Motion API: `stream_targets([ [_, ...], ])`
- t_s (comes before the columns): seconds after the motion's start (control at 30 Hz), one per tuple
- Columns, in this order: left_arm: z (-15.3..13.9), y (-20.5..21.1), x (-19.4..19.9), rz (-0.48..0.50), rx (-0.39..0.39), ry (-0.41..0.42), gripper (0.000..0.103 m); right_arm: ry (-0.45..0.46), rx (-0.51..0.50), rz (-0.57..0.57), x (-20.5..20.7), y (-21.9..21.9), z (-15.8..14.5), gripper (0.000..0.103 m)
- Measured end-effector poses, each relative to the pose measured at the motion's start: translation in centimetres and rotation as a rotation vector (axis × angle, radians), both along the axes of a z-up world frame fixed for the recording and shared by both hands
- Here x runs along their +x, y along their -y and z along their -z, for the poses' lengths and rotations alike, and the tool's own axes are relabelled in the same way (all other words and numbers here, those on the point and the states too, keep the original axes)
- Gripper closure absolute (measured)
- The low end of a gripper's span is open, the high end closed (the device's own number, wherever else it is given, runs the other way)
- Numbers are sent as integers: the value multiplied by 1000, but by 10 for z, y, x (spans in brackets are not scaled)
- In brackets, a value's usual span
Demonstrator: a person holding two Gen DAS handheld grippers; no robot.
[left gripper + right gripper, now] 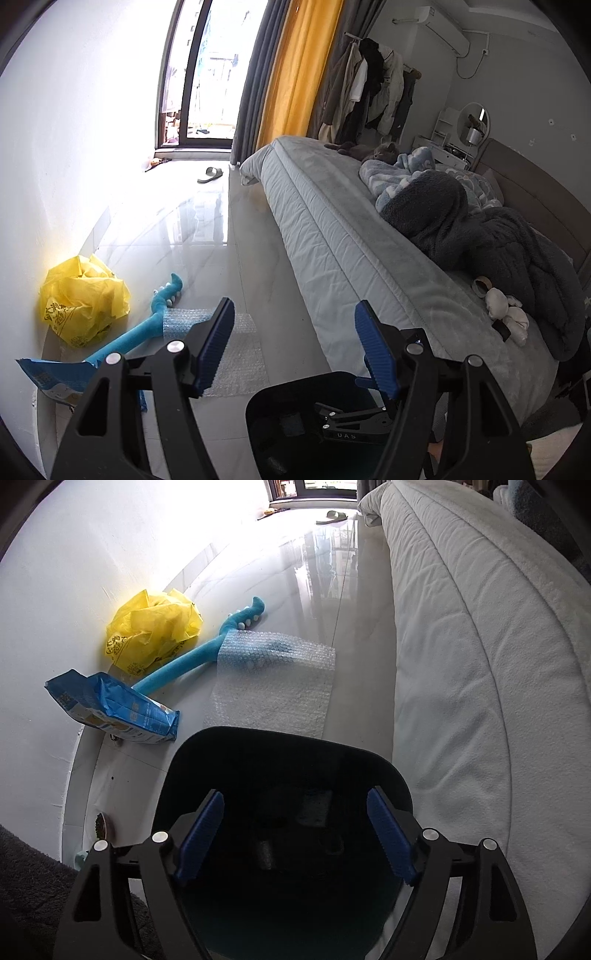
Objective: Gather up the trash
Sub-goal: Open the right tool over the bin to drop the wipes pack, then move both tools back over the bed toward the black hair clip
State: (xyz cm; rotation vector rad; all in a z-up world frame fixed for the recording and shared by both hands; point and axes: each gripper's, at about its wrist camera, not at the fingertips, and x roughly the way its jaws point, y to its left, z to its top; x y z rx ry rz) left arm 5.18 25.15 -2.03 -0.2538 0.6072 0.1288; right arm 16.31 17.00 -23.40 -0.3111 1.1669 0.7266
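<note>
A black bin (280, 775) stands on the floor beside the bed. Beyond it lie a sheet of bubble wrap (277, 679), a crumpled yellow plastic bag (151, 631) and a blue snack packet (114, 709) by the wall. My right gripper (295, 834) is open and empty right above the bin's mouth. My left gripper (295, 343) is open and empty, higher up, over the bin (295, 424); the bubble wrap (236, 354), yellow bag (81, 299) and blue packet (55, 376) lie to its left. The right gripper's tool (354, 417) shows inside the bin.
A blue plush toy (207, 650) lies partly under the bubble wrap. The bed (354, 243) runs along the right, with blankets, a grey cat (380, 151), a tape roll (482, 284) and white wads (506, 310). A slipper (210, 174) lies near the window.
</note>
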Motion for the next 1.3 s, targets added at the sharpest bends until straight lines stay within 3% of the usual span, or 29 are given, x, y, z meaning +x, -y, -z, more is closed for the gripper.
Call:
stream_targets([
  [0.2, -1, 13, 2, 29, 39, 48, 33, 68, 84, -32, -10, 10, -40, 22],
  [0.43, -1, 24, 23, 70, 31, 54, 32, 184, 179, -75, -21, 48, -85, 20],
  [0.63, 1, 47, 40, 126, -14, 68, 22, 273, 214, -26, -8, 88, -113, 20],
  [0.87, 7, 73, 59, 163, -14, 49, 19, 367, 196, 14, 1, 147, -120, 19],
  [1.3, 22, 135, 90, 264, -9, 27, 19, 453, 190, 47, 10, 233, -136, 19],
])
